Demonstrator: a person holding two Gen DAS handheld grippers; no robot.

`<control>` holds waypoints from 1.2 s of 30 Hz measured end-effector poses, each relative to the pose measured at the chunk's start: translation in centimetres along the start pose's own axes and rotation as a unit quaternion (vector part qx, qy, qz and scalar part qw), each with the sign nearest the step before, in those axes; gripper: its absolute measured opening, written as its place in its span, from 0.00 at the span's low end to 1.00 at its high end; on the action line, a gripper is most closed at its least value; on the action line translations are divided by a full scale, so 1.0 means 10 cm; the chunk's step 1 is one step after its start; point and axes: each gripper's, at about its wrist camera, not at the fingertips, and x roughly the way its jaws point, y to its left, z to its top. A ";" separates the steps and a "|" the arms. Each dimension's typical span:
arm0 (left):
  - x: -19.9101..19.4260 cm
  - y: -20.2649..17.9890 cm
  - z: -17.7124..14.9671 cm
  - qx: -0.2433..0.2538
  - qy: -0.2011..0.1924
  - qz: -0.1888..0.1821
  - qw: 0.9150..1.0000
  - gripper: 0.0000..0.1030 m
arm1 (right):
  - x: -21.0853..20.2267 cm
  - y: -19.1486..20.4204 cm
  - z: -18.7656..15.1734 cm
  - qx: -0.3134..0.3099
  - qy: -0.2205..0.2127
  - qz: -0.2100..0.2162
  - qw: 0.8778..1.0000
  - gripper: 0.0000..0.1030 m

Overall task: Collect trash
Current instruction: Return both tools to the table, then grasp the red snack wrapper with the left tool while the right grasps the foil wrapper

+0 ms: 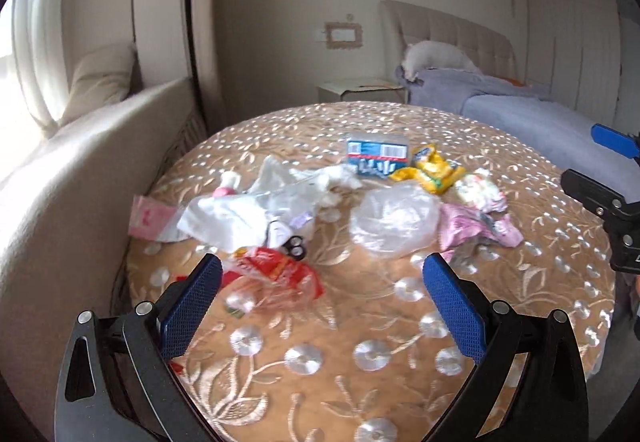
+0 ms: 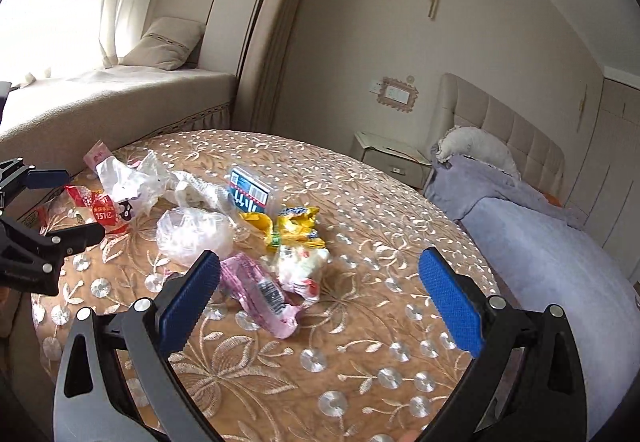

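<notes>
Trash lies scattered on a round table with a gold embroidered cloth [image 1: 360, 322]. I see a red wrapper [image 1: 276, 274], a white plastic bag [image 1: 236, 218], a clear bag [image 1: 394, 222], a pink wrapper [image 1: 472, 228], a yellow wrapper [image 1: 430, 166] and a blue packet [image 1: 376, 154]. My left gripper [image 1: 322, 278] is open and empty, hovering just short of the red wrapper. My right gripper [image 2: 320, 274] is open and empty above the pink wrapper [image 2: 260, 290] and a white wrapper [image 2: 300, 266]. The left gripper also shows in the right wrist view [image 2: 64, 202].
A cushioned window bench [image 2: 120, 98] runs behind the table on the left. A bed with a lilac cover [image 2: 540, 242] stands to the right, with a nightstand [image 2: 388, 158] beside it. The table's near half [image 2: 320, 382] holds no trash.
</notes>
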 end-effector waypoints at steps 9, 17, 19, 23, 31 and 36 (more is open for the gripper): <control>0.38 0.34 -0.06 -0.029 0.048 0.004 0.998 0.95 | 0.27 0.29 0.05 -0.019 0.022 0.025 0.999 0.96; 0.80 0.49 -0.14 -0.077 0.109 -0.028 0.991 0.86 | 0.50 0.30 0.02 -0.016 0.053 0.050 0.997 0.96; 0.81 0.46 -0.13 -0.057 0.107 -0.009 0.993 0.72 | 0.55 0.31 0.00 -0.017 0.062 0.056 0.996 0.96; 0.75 0.46 -0.14 -0.057 0.099 -0.016 0.993 0.50 | 0.63 0.35 -0.03 -0.019 0.079 0.073 0.994 0.96; 0.41 0.51 -0.11 -0.058 0.065 0.007 0.996 0.46 | 0.77 0.64 -0.10 -0.071 0.110 0.088 0.987 0.95; 0.23 0.52 -0.07 -0.057 0.047 0.000 0.997 0.46 | 0.97 0.69 -0.13 -0.073 0.157 0.104 0.979 0.47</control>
